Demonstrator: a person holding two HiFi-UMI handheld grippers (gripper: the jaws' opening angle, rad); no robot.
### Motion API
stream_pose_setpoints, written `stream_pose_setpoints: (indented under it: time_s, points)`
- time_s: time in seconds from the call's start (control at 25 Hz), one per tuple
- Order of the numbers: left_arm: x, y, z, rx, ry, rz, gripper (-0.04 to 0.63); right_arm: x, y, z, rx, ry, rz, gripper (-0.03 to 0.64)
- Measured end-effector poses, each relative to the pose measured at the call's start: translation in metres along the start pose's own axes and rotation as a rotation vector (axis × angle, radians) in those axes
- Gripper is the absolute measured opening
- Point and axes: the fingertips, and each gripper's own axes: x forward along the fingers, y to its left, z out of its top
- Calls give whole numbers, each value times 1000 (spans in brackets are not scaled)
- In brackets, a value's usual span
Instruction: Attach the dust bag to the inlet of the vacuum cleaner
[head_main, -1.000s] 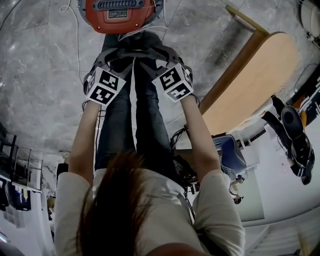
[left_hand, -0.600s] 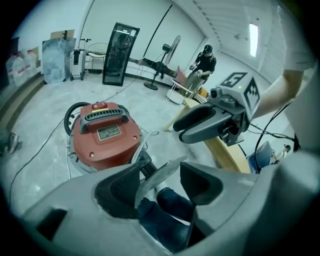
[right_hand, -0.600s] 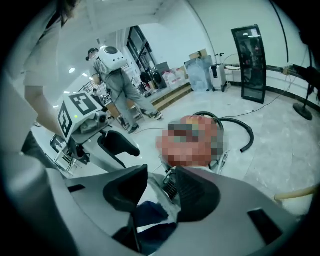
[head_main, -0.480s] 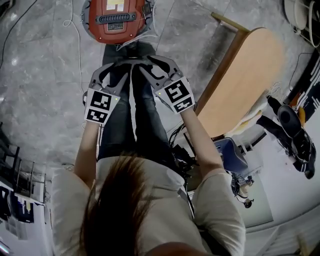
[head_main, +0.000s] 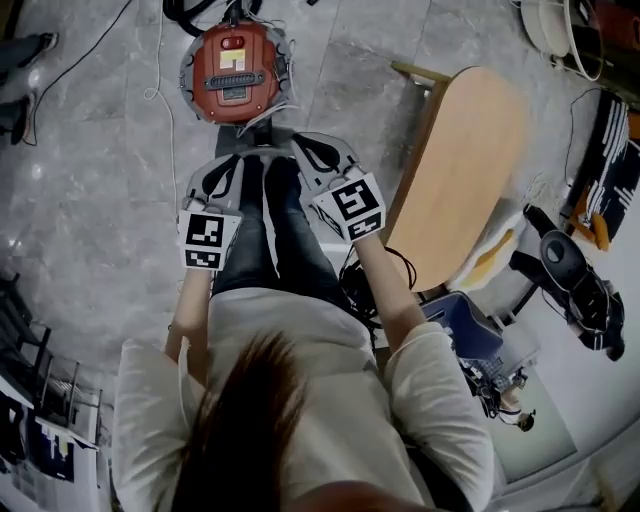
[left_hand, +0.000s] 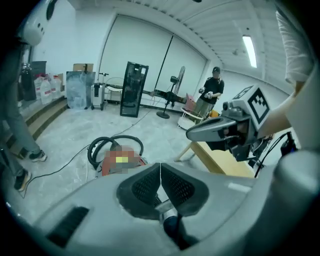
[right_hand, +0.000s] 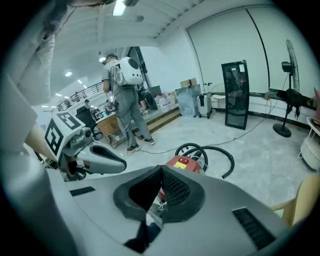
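The red vacuum cleaner (head_main: 235, 75) stands on the grey floor ahead of the person's feet, with its black hose (left_hand: 107, 145) coiled behind it. It also shows as the red vacuum body (right_hand: 184, 163) past the right jaws. My left gripper (head_main: 238, 165) and right gripper (head_main: 300, 148) hang side by side above the person's legs, short of the vacuum and apart from it. Both sets of jaws have just been closing and now stand shut with nothing between them. No dust bag shows in any view.
A long wooden table (head_main: 460, 170) stands to the right of the person. A white cable (head_main: 155, 90) trails on the floor left of the vacuum. One person (left_hand: 210, 95) stands far off, another (right_hand: 122, 100) with a white backpack stands nearer. A black cabinet (left_hand: 132, 89) stands at the back.
Both grippers have lifted away from the vacuum and drawn back toward the body. Their jaws went from spread to shut. The vacuum now looks smaller and farther off.
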Motion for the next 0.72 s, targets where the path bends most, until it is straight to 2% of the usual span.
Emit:
stream_pose_setpoints:
  time_s: [0.4, 0.72]
  points:
    - [-80, -9, 86, 14, -181, 65, 17, -74, 27, 99, -20, -202, -107, 2]
    - [-126, -17, 138, 20, -300, 89, 17, -130, 55, 151, -25, -298, -116, 2]
